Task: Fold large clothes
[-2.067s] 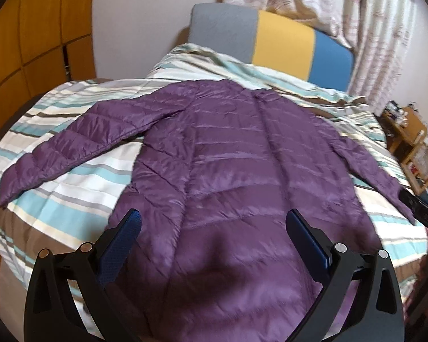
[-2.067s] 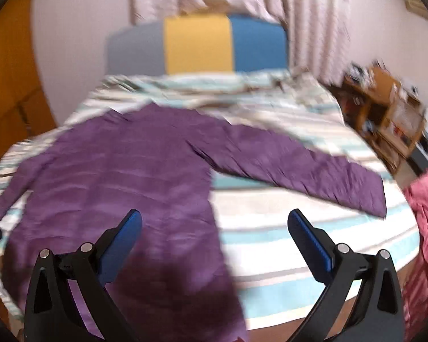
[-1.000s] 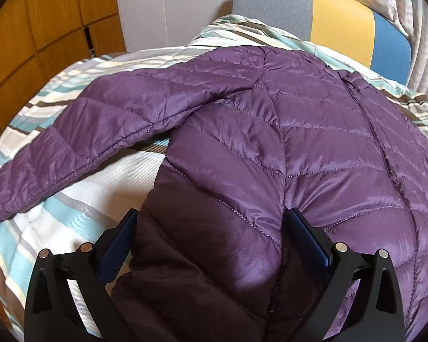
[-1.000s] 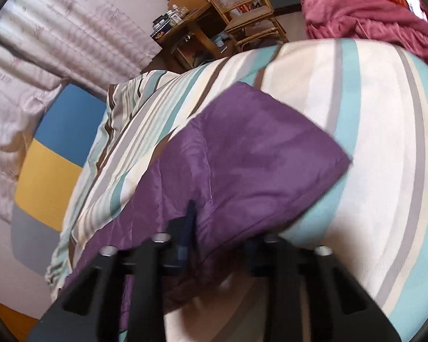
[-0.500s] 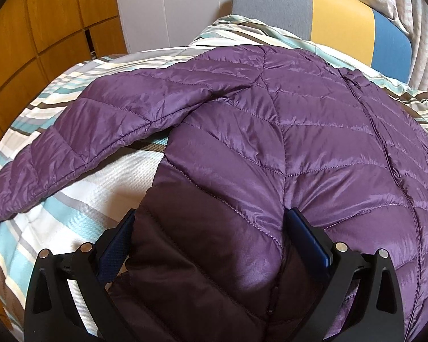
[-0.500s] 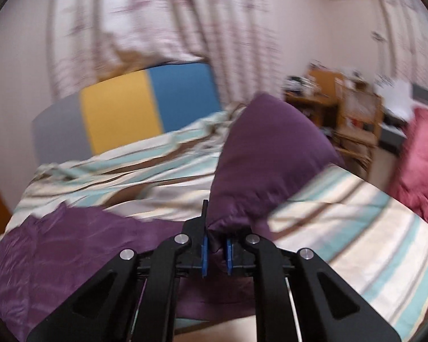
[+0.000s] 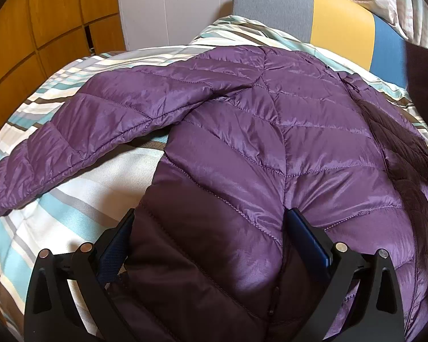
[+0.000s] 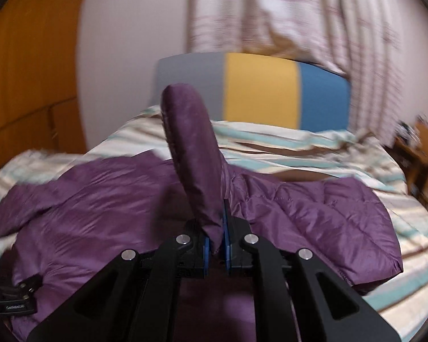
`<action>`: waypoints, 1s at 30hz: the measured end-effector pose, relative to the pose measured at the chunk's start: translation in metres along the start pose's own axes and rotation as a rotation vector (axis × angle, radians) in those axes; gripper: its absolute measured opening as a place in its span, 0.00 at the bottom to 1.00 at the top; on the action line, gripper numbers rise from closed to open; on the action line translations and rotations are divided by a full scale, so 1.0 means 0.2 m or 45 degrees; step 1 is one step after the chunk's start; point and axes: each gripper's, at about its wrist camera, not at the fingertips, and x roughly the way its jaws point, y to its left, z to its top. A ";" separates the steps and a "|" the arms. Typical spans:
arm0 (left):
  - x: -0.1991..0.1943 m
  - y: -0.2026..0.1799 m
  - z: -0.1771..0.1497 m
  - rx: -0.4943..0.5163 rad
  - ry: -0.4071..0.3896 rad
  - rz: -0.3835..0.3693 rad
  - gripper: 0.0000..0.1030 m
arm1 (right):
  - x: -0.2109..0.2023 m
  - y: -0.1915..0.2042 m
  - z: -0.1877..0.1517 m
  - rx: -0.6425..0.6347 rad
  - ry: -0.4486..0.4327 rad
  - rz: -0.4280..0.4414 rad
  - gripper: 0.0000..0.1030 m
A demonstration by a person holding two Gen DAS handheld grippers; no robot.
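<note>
Right gripper (image 8: 214,238): jaws pinched tight on the end of one sleeve (image 8: 192,154) of the purple quilted jacket (image 7: 242,154), the cuff standing up above the blue pads. Left gripper (image 7: 211,245): jaws spread wide, straddling the jacket's lower body, pads not pressing the cloth. Jacket: spread flat on a striped bedspread (image 7: 80,196), other sleeve (image 7: 105,122) stretched out to the left. Beyond: grey, yellow and blue headboard (image 8: 259,91); patterned curtain (image 8: 271,14); wooden panelling (image 7: 42,28).
</note>
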 end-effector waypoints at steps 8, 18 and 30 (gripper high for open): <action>0.00 0.00 0.00 -0.004 -0.002 -0.003 0.97 | 0.23 0.41 -0.10 -0.256 0.104 0.136 0.06; -0.04 0.00 0.02 0.005 0.020 0.013 0.97 | 0.30 0.37 -0.19 -0.268 0.266 0.339 0.57; -0.18 -0.36 0.31 0.135 -0.192 -0.128 0.92 | 0.04 -0.39 -0.30 0.344 0.220 0.009 0.53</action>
